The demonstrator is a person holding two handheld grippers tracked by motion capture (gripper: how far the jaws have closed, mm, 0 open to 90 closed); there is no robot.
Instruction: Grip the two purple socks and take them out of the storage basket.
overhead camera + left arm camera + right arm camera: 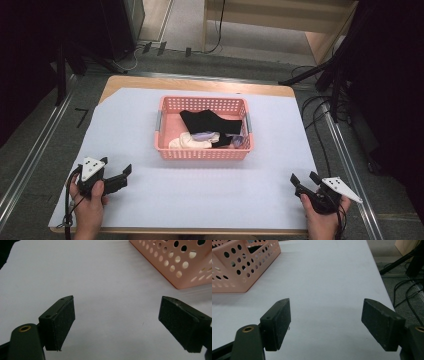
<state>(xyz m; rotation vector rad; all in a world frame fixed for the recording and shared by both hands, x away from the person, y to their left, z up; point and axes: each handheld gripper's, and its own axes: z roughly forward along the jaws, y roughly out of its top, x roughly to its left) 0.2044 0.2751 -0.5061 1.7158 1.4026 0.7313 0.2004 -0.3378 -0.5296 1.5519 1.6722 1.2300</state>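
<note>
You held two grippers low over the white tabletop [210, 200], one at each near corner. Your left gripper [116, 180] had its fingers [61, 322] spread wide with nothing between them, and your right gripper [304, 179] likewise kept its fingers [278, 322] parted and empty. One pink basket [200, 151] sat at the middle of the tabletop, well apart from both grippers. Inside it lay one black garment [207, 121], one cream piece [189, 142] and one lilac piece [205, 135], bunched toward its near wall
</note>
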